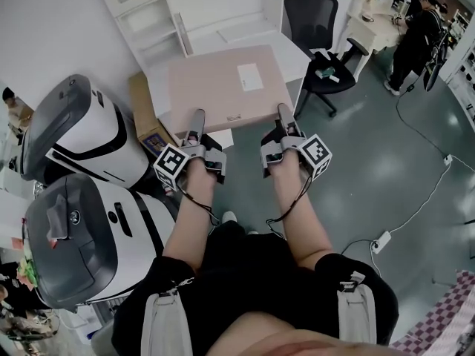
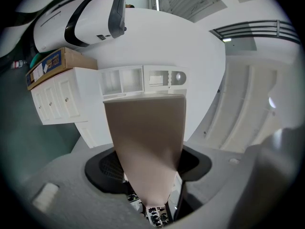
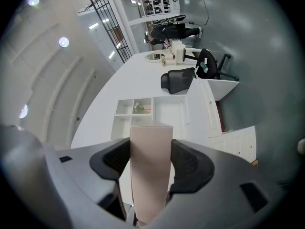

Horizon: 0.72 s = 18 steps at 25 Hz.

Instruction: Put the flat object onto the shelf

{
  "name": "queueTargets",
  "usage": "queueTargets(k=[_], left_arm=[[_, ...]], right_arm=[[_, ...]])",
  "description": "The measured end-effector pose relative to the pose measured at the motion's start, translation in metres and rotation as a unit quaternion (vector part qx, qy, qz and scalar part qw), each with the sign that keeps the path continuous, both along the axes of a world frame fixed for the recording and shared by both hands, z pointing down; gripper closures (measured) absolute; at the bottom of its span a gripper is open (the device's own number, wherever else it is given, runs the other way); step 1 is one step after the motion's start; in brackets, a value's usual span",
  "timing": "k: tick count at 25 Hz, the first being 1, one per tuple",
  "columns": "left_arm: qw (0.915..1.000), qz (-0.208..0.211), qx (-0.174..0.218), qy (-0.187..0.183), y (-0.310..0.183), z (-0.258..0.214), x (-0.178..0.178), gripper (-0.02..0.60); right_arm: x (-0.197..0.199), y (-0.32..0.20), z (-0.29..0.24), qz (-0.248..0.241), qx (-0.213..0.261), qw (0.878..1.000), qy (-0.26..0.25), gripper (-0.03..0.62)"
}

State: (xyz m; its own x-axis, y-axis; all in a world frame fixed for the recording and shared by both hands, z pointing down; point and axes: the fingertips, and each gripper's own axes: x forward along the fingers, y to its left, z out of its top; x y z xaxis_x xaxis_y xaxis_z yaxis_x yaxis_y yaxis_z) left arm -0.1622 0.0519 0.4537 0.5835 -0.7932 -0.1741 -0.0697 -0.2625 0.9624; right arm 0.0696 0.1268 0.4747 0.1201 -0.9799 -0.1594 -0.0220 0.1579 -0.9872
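Note:
The flat object is a wide, thin pinkish-beige box [image 1: 223, 87] with a white label, held level in front of the white shelf unit [image 1: 215, 10]. My left gripper [image 1: 197, 121] is shut on its near edge at the left, and my right gripper [image 1: 284, 116] is shut on the same edge at the right. In the left gripper view the box [image 2: 145, 128] runs out from between the dark pads toward the shelf [image 2: 143, 80]. The right gripper view shows the box [image 3: 150, 151] clamped between both pads, with the shelf's compartments [image 3: 143, 109] beyond it.
Two large white and grey machines [image 1: 82, 139] [image 1: 74, 236] stand close at the left, with a cardboard carton [image 1: 147, 113] beside them. A black office chair [image 1: 319, 35] is at the right of the shelf. A person [image 1: 417, 32] stands far right. Cables and a power strip [image 1: 382, 241] lie on the floor.

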Motion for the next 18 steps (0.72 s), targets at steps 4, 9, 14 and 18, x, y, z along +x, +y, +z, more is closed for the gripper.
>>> queueTargets(k=[4,9,14,18], left_arm=[[1.0,-0.001,0.002,0.003,-0.016,0.004,0.003,0.293],[0.9999,0.001,0.008,0.008,-0.046,0.005,0.014,0.293],[0.9998,0.0,0.012,0.015,-0.089,0.004,0.023,0.293],[0.9996,-0.004,0.013,0.023,-0.123,0.006,0.028,0.295]], right_arm=[[0.003,-0.016,0.003,-0.001,0.002,1.0,0.004,0.33],[0.015,-0.046,0.001,0.001,0.007,1.0,0.01,0.332],[0.023,-0.088,0.0,-0.001,0.011,1.0,0.016,0.331],[0.03,-0.125,-0.001,-0.004,0.014,1.0,0.022,0.332]])
